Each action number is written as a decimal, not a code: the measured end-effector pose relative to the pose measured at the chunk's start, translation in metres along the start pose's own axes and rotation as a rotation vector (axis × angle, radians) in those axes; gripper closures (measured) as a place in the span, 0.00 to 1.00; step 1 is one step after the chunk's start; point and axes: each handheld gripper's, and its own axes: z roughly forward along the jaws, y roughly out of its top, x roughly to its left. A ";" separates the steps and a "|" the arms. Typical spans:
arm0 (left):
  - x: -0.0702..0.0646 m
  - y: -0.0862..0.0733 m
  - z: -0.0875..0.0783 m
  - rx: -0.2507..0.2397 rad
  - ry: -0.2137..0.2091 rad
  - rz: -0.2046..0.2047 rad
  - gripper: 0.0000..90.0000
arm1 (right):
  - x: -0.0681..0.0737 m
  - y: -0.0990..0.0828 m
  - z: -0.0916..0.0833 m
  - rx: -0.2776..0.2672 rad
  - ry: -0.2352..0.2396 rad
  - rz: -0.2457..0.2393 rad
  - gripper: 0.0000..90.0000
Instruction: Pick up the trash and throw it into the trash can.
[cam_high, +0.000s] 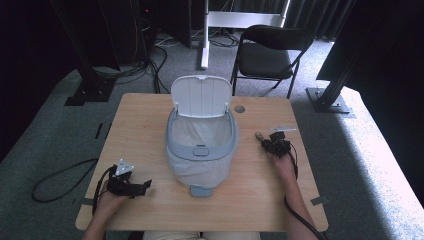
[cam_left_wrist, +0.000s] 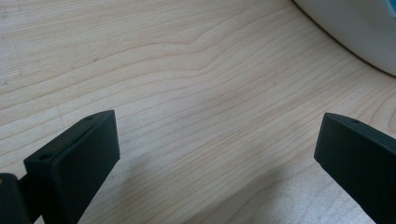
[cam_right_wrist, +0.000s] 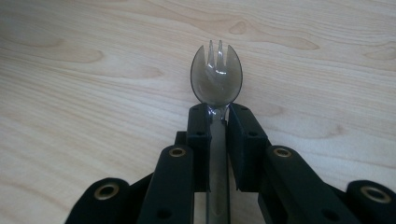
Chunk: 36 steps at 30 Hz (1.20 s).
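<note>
A grey bin (cam_high: 201, 145) lined with a white bag stands in the middle of the wooden table (cam_high: 150, 115), its white lid (cam_high: 201, 96) raised at the back. My right gripper (cam_right_wrist: 217, 111) is shut on the handle of a clear plastic spork (cam_right_wrist: 216, 79), whose head sticks out past the jaws just above the wood. In the high view this gripper (cam_high: 275, 142) sits right of the bin with the spork head (cam_high: 259, 135) pointing left. My left gripper (cam_high: 145, 186) rests at the front left, open, with bare wood between its fingers (cam_left_wrist: 74, 158).
The bin's white side (cam_left_wrist: 359, 32) curves into the top right of the left gripper view. A small round hole (cam_high: 240, 108) sits in the table behind the bin. A black folding chair (cam_high: 267, 52) and cables lie on the floor beyond the table.
</note>
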 end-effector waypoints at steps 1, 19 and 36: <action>0.000 0.000 0.000 0.001 -0.004 0.003 0.00 | 0.000 -0.001 -0.003 -0.002 0.004 0.002 0.88; 0.001 -0.001 0.001 0.012 -0.006 0.001 0.00 | 0.006 0.002 -0.063 -0.125 0.094 -0.005 0.88; 0.000 -0.004 0.011 0.051 -0.001 0.014 0.00 | 0.026 0.024 -0.122 -0.270 0.187 -0.044 0.88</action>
